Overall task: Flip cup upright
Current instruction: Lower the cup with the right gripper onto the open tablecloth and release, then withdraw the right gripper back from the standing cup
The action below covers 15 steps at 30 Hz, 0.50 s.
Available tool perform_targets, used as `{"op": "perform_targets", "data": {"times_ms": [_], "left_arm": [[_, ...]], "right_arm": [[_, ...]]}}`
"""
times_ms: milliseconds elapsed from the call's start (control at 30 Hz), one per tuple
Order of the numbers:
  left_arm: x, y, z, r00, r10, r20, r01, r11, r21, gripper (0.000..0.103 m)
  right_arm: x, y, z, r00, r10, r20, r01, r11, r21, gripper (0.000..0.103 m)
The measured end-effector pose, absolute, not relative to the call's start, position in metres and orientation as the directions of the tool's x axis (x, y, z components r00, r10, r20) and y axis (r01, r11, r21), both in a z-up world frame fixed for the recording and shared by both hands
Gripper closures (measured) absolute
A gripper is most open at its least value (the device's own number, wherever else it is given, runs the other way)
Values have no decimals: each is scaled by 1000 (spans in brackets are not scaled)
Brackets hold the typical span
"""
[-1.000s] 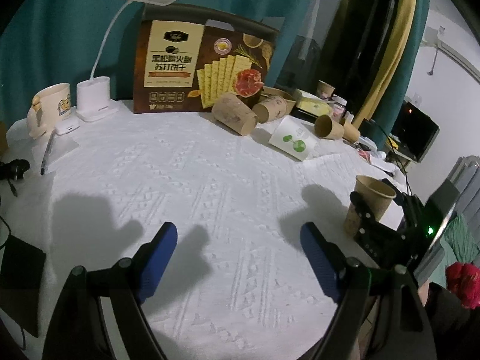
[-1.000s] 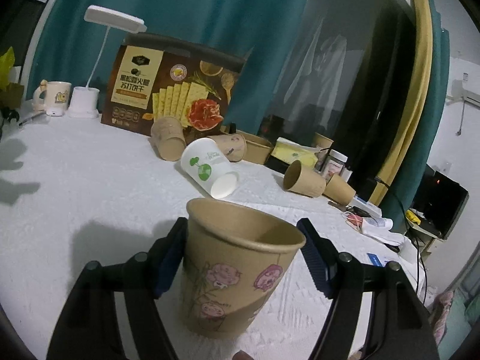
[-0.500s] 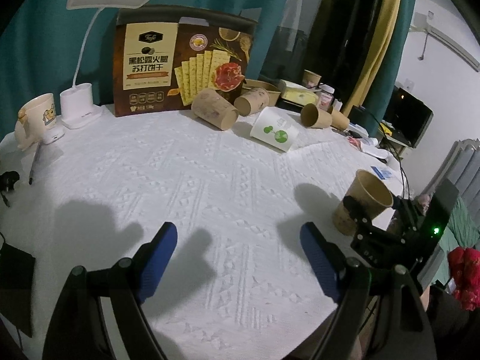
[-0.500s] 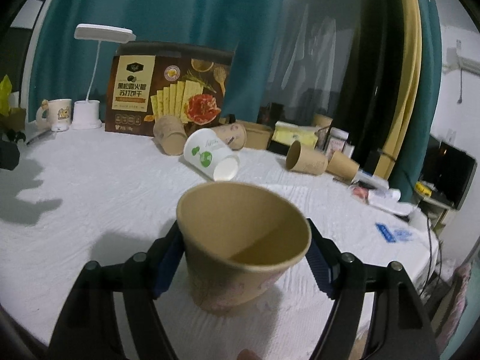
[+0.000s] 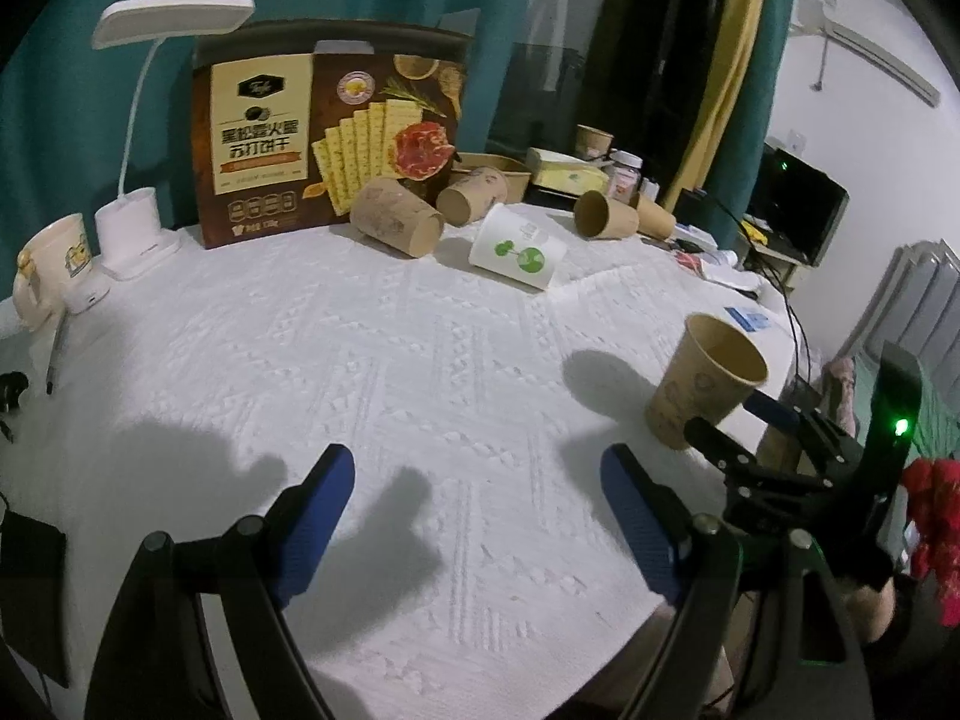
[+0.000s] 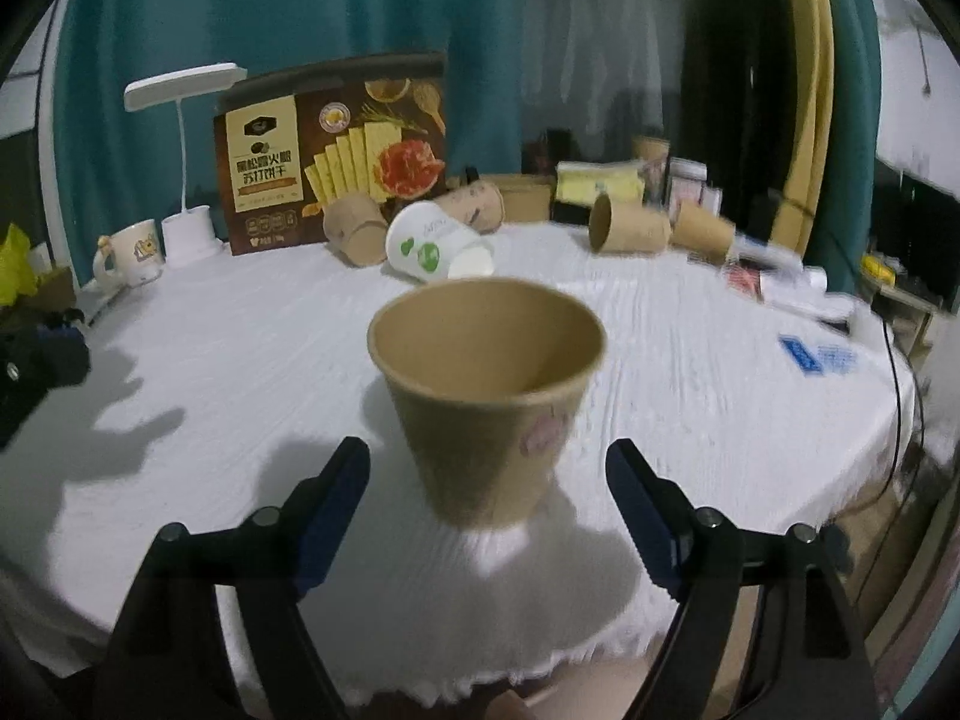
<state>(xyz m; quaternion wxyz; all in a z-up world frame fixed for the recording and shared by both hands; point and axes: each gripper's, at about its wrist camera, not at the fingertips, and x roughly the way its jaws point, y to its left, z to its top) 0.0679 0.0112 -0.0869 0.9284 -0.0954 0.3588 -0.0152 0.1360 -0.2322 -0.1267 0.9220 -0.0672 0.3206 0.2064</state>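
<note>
The brown paper cup (image 6: 489, 402) stands upright, mouth up, near the bench's (image 5: 420, 372) front right edge, on the white textured cloth (image 6: 240, 360). The right gripper (image 6: 487, 483) has just been opening: its blue fingers (image 6: 336, 498) flank the cup's lower half without touching it. The left gripper (image 5: 474, 516) hangs over bare cloth near the front edge, fingers spread and holding nothing. Along the back edge stand a cracker box (image 5: 327, 138), a white desk lamp (image 5: 135, 222) and a mug (image 5: 51, 264) at the back left corner. In front of the box several brown cups (image 5: 396, 225) and a white cup (image 5: 516, 246) lie on their sides, well apart from both grippers.
</note>
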Motion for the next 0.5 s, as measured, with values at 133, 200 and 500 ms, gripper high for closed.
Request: {"op": "perform_targets", "data": {"times_ms": [133, 200, 500], "left_arm": [[64, -1, -84, 749, -106, -654, -8, 986, -169, 19], [61, -6, -82, 753, -108, -649, 6, 988, -157, 19], [49, -29, -61, 785, -162, -598, 85, 984, -155, 18]], "right_arm": [[126, -244, -121, 694, 331, -640, -401, 915, 39, 24], [119, -250, -116, 693, 326, -643, -387, 921, 49, 24], [93, -278, -83, 714, 304, -631, -340, 938, 67, 24]]}}
